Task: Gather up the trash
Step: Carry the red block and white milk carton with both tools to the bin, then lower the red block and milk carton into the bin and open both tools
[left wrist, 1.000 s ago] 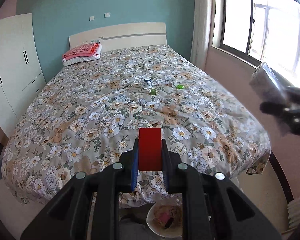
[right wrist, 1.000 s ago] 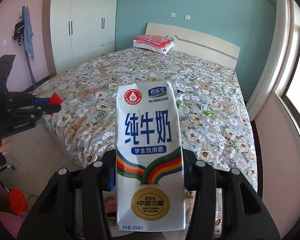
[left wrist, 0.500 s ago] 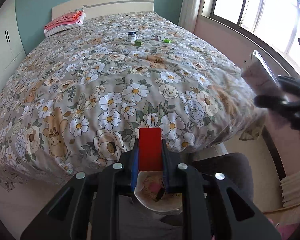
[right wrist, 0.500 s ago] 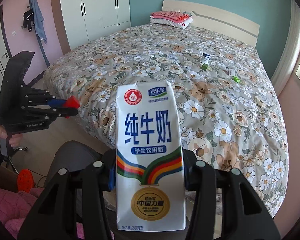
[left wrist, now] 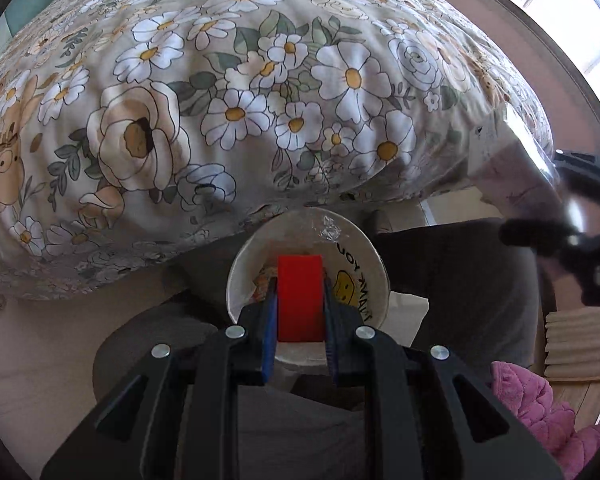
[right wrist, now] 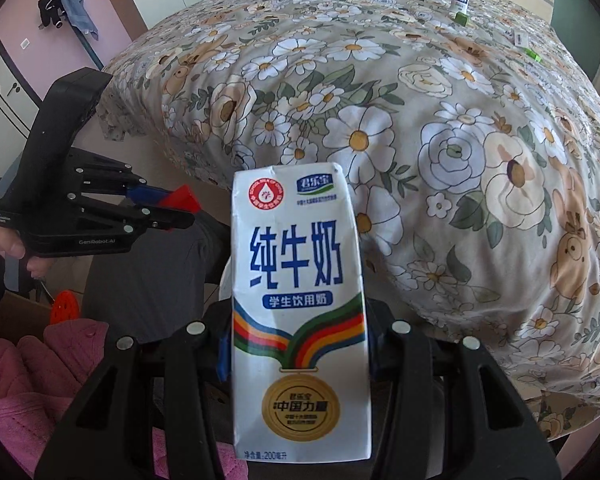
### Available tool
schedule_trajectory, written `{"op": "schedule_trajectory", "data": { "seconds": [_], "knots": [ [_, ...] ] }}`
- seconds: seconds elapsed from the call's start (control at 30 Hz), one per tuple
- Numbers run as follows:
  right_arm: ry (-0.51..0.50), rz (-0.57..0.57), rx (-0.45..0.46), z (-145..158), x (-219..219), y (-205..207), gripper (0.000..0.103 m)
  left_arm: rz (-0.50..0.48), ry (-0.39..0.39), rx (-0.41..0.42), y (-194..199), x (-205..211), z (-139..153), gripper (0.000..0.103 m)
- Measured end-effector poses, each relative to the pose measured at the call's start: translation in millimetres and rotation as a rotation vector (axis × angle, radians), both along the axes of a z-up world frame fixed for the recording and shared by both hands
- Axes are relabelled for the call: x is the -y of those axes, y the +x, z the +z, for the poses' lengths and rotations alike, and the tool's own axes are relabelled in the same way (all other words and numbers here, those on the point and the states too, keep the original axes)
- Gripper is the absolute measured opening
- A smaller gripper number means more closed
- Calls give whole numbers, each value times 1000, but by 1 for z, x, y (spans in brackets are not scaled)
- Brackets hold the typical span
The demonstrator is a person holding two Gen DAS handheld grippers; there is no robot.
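My left gripper (left wrist: pixel 299 286) is shut on a small flat red piece (left wrist: pixel 300 304) and points steeply down over a white bin (left wrist: pixel 240 264). The bin is lined with a smiley "thank you" bag and has scraps inside. My right gripper (right wrist: pixel 298 354) is shut on a white milk carton (right wrist: pixel 300 280) with blue lettering and a rainbow band. In the left wrist view that carton (left wrist: pixel 512 176) shows blurred at the right, off to the side of the bin. The right wrist view shows the left gripper (right wrist: pixel 172 210) with the red piece (right wrist: pixel 182 199) at the left.
A bed with a floral quilt (left wrist: pixel 260 80) fills the view ahead, its edge overhanging just behind the bin. A small bottle (right wrist: pixel 460 0) and green scraps (right wrist: pixel 534 55) lie far up the bed. The person's grey trouser legs (left wrist: pixel 452 280) and pink garment (left wrist: pixel 540 408) flank the bin.
Both grippers have come down and tipped downward, from looking across the bed to hanging low at its foot. The bin has grown large under the left gripper. Both grips are unchanged.
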State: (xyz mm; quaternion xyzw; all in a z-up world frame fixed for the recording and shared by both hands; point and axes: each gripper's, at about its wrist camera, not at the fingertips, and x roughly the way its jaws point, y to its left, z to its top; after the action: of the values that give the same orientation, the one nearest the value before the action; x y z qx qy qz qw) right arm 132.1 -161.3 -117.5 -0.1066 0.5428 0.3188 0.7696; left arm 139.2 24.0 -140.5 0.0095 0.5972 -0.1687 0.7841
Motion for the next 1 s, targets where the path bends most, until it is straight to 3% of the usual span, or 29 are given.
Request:
{"op": "schedule_trajectory", "data": {
  "seconds": [0.63,1.0],
  "knots": [
    [-111,-34,-320,-185,-41,4,49,76,-22,-291,33,18,-151,22],
    [-149,-124,-428,-252,-57,23,49,168,-58,-387,51,16,-207,22]
  ]
}}
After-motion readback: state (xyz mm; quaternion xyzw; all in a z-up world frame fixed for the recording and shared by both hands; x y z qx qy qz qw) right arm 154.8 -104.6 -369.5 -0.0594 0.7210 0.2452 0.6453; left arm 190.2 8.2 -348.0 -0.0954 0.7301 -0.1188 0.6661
